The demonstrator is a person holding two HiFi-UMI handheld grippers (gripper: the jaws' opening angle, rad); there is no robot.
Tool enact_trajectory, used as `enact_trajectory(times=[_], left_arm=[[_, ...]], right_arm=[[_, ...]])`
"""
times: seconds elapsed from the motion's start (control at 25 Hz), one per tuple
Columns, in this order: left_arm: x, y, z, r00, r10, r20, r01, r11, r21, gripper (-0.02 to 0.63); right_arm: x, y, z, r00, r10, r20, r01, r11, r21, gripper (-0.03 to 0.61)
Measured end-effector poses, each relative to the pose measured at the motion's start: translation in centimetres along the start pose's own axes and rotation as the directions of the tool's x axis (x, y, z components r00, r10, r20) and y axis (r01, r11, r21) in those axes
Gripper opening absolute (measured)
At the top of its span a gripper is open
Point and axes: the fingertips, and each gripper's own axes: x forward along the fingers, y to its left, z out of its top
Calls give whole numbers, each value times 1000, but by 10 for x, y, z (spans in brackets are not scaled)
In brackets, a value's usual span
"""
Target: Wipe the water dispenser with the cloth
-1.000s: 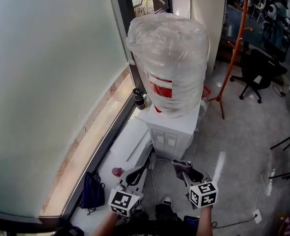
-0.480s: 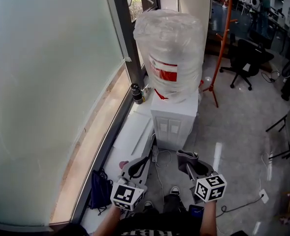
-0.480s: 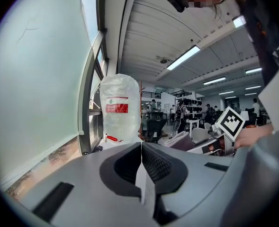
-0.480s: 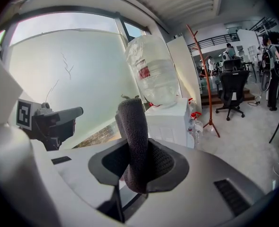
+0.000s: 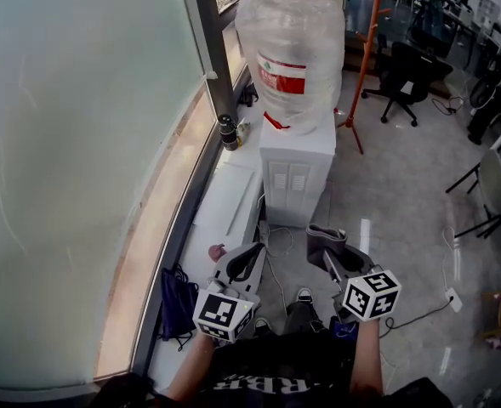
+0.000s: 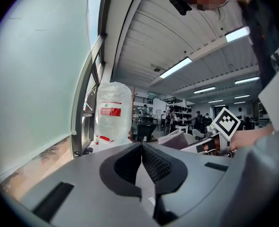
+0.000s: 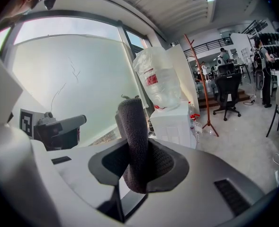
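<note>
Ahead by the window, well apart from both grippers: white water dispenser [image 5: 297, 172] carrying a plastic-wrapped bottle [image 5: 291, 58]. Right gripper [image 7: 138, 161] clamped on a dark cloth [image 7: 132, 131], upright between the jaws. Left gripper [image 6: 141, 156] closed tight, empty.

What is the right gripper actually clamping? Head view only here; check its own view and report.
Observer: The right gripper is shut on a dark grey cloth, which is folded and stands up above the pads.
Operator: Now check the left one.
Observer: In the left gripper view, the left gripper has its jaws together with nothing between them.
Operator: Confirm whether the cloth touches the dispenser.
Observer: It does not. In the right gripper view the water dispenser stands beyond the cloth, apart from it.
</note>
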Motion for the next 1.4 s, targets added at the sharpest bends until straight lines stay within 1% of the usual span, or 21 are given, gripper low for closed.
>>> enact_trajectory(times=[0.12, 0.24, 0.48, 1.0, 1.4], left_arm=[[-5, -12, -2, 999, -46, 0, 46, 999, 4, 17], [-10, -21, -2, 997, -76, 1, 76, 997, 4, 18], [-22, -25, -4, 995, -102, -4, 102, 995, 6, 18], [-43, -15, 2, 995, -102, 21, 102, 995, 0, 18], [-45, -19, -5, 997, -78, 18, 78, 997, -6, 18]], right_arm=[[-10, 5, 0, 1000, -16, 11, 16, 1000, -15, 110], [-19, 11, -1, 999, -26, 21, 26, 999, -22, 109], [-27, 24, -6, 999, -39, 31, 40, 999, -35, 107], [-22, 49, -3, 999, -37, 22, 38, 996, -86, 107], [-29, 37, 1, 998, -49, 29, 52, 993, -107, 107]])
